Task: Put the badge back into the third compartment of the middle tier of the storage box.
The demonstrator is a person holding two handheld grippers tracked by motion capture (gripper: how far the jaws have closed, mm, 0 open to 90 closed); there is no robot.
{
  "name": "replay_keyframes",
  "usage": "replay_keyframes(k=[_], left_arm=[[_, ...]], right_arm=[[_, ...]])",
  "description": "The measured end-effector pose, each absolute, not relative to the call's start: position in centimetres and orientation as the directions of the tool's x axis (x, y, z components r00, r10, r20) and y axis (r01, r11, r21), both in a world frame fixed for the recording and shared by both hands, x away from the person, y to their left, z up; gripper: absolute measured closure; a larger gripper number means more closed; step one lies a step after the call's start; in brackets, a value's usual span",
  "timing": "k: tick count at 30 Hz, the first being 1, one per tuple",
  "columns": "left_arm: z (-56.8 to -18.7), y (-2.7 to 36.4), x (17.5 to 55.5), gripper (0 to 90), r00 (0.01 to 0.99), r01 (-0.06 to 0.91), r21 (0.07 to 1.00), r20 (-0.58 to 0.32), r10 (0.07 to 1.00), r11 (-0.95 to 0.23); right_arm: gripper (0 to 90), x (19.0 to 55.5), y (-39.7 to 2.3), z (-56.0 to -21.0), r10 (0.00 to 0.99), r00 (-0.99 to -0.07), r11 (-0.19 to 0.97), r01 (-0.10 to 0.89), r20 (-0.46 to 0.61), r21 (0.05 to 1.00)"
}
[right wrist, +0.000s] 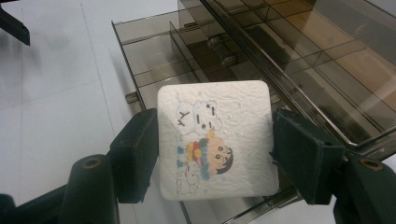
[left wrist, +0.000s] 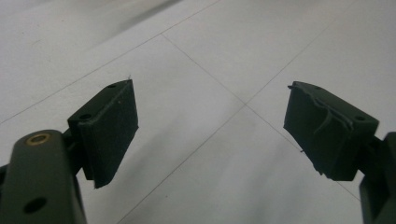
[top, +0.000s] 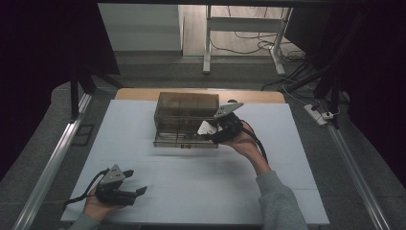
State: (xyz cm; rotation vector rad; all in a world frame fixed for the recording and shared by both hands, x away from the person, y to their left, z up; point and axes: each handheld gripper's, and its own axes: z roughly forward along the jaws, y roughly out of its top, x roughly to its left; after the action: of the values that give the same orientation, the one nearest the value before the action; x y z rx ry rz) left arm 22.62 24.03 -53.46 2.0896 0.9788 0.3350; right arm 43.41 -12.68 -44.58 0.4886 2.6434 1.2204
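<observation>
White surface (top: 191, 187) is lying in the middle, thin seam lines running across it, a wooden edge (top: 201, 93) showing at the far side. Grey carpet floor (top: 43, 143) is surrounding it on the left and right. Metal rails (top: 48, 167) are running along both sides of the surface. Dark curtains (top: 38, 48) are hanging left and right, keeping the room dim. Far behind, a white frame stand (top: 244, 33) is standing on a lighter floor, black cables (top: 249, 45) trailing around its legs. A white power strip (top: 318, 114) is lying on the floor at the right. Light is falling from the far side.
</observation>
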Motion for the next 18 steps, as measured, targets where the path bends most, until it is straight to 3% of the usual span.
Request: replay_keyframes(k=[18], left_arm=[[-53.49, 24.03, 22.63, 17.4, 0.668, 0.531, 0.748, -0.081, 0.739, -0.398]], right_arm=[[25.1, 43.50, -12.93, -44.91, 0.389, -0.921, 0.613, 0.242, -0.020, 0.752]])
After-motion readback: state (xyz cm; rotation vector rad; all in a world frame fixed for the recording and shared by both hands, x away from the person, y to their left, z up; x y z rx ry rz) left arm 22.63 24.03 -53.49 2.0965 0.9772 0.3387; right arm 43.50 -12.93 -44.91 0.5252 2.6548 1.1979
